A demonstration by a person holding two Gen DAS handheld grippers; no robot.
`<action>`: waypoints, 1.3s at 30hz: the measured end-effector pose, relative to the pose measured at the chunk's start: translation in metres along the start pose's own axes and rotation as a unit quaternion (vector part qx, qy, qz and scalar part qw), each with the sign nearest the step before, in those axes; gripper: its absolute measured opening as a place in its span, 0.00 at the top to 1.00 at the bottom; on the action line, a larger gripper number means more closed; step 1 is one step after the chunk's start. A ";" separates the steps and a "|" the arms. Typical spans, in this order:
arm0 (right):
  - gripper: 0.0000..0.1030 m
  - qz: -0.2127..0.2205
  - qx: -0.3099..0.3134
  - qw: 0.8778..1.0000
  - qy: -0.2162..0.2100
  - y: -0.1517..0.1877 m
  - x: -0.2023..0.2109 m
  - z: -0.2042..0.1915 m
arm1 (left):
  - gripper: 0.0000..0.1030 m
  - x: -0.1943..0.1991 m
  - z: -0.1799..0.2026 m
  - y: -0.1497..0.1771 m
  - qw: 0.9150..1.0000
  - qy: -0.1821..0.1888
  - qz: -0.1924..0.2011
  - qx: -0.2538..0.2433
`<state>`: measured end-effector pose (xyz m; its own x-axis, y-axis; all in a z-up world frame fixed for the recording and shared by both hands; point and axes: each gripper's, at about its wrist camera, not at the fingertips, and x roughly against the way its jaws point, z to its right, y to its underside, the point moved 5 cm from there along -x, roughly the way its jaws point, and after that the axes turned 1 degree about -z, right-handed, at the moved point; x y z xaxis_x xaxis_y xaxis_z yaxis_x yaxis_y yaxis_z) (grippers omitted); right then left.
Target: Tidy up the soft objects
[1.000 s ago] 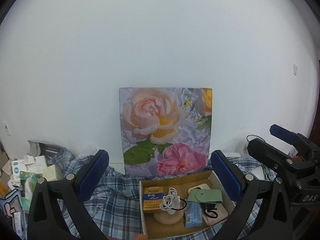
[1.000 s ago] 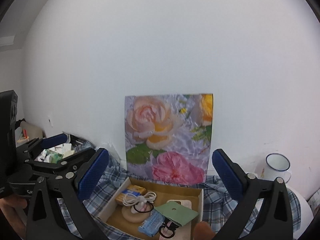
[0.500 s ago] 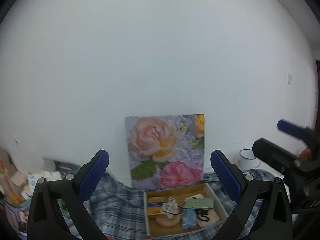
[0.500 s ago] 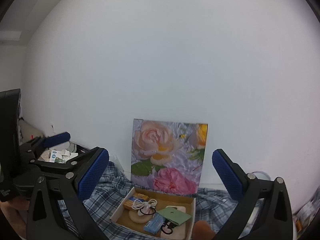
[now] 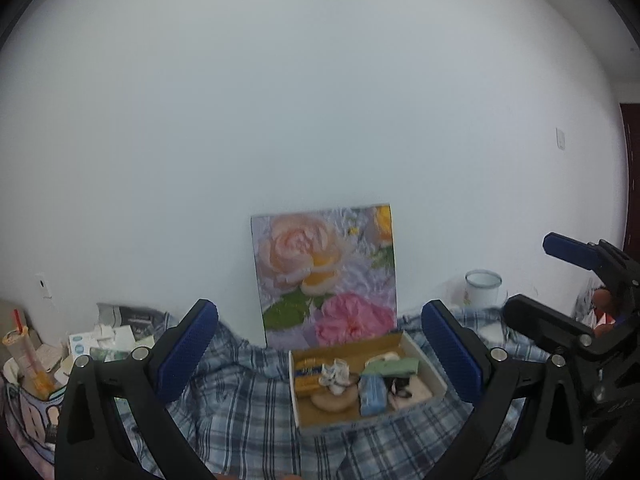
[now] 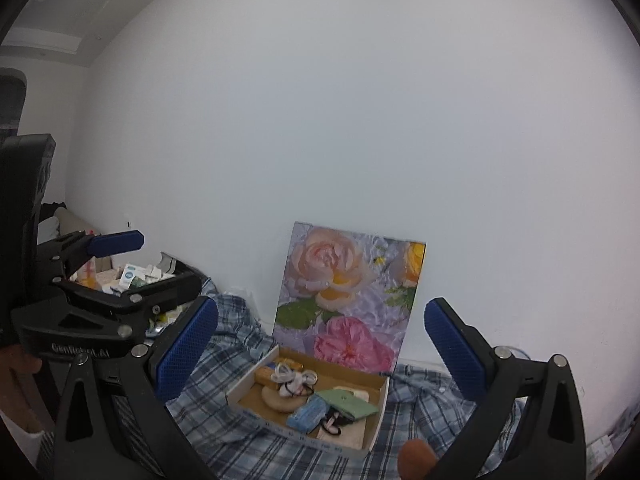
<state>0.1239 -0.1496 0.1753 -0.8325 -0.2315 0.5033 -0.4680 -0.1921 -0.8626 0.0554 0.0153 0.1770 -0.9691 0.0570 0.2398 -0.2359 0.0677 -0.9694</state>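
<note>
An open cardboard box (image 5: 427,365) (image 6: 382,398) sits on a blue plaid cloth (image 5: 240,412) (image 6: 232,432). It holds a yellow packet (image 5: 306,376), a coiled white cable (image 5: 335,370) (image 6: 292,376), a tan pad (image 6: 280,400), a blue packet (image 5: 372,396) (image 6: 308,416), a green pouch (image 5: 394,367) (image 6: 348,402) and black hair ties (image 6: 332,424). My left gripper (image 5: 320,352) is open and empty, held back from the box. My right gripper (image 6: 320,344) is open and empty, also back from the box.
A flower painting (image 5: 326,272) (image 6: 348,296) leans on the white wall behind the box. A white mug (image 5: 482,288) stands at the right. A pile of small boxes and packets (image 5: 100,344) (image 6: 136,276) lies at the left. A brown object (image 6: 416,456) sits near the front.
Both grippers have pulled back and up from the box, which now looks smaller and farther. Both stay open and empty. The mug has come into the left view.
</note>
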 end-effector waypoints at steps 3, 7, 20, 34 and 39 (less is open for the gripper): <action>0.00 -0.009 -0.004 1.000 -0.009 0.021 0.004 0.001 | 0.00 0.005 0.001 0.016 1.000 0.012 -0.005 0.006; 0.00 -0.016 -0.008 1.000 -0.006 0.048 0.006 0.004 | 0.00 0.008 0.005 0.042 1.000 0.009 -0.007 0.000; 0.00 -0.089 -0.021 0.996 -0.013 0.137 -0.022 0.002 | 0.00 -0.030 0.007 0.134 0.997 0.015 -0.078 0.004; 0.00 -0.179 -0.020 0.983 -0.025 0.187 -0.056 -0.004 | 0.00 -0.058 0.006 0.179 0.990 0.022 -0.138 0.011; 0.00 -0.212 -0.041 0.976 -0.026 0.198 -0.067 0.004 | 0.00 -0.061 0.008 0.182 0.989 0.022 -0.148 0.005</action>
<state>0.0878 -0.1756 -0.0293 -0.5440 -0.1959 0.8159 -0.7909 -0.2049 -0.5766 0.0715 0.0160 -0.0143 -0.8537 0.0796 0.5147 -0.5095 0.0772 -0.8570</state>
